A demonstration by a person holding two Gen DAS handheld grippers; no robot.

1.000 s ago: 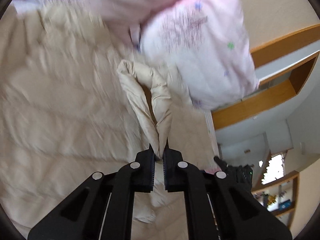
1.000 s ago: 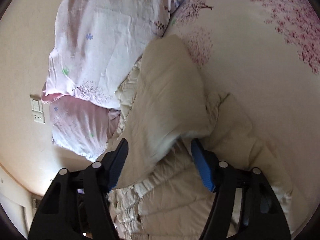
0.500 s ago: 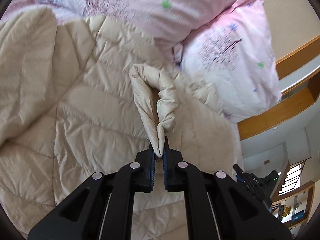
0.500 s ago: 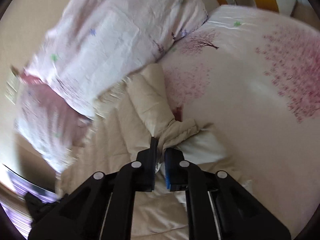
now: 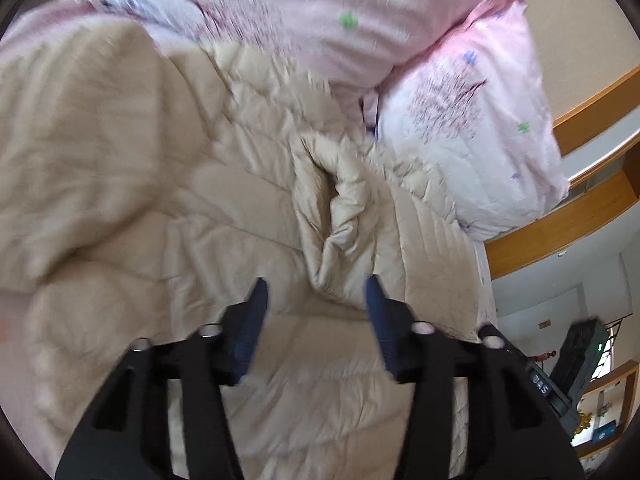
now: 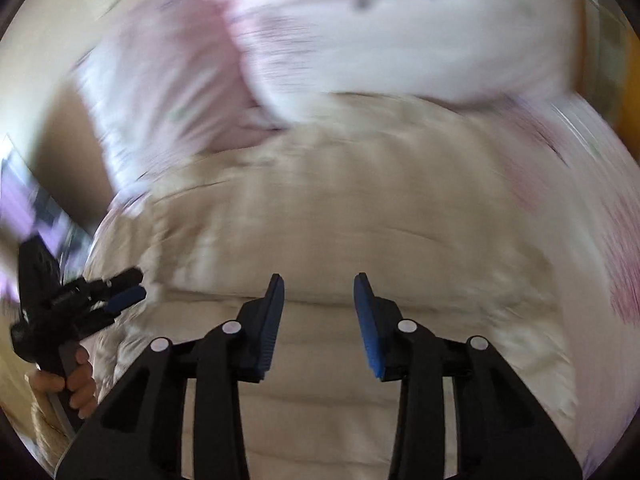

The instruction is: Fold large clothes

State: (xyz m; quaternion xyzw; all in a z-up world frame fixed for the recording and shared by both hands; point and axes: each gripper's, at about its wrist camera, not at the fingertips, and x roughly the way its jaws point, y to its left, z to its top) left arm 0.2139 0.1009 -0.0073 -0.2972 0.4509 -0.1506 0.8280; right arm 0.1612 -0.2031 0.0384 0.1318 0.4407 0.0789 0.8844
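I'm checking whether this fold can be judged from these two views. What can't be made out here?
- Beige quilted garment: its outline runs past the edges in both wrist views, so its type and fold stage are unclear.
- Right wrist view: motion blur smears the pink pillows and the garment's seams.
- Left gripper: the bunched tip sits ahead of the open fingers; the garment beneath them is hidden.

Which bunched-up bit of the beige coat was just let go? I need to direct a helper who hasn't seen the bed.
Start at the big beige quilted coat spread over the bed, below the pink floral pillows. Just ahead of the left tongs, whose jaws have just been opening, lies a pinched, puckered beige fabric ridge. Unlike the flat quilting around it, it stands up in narrow folds.
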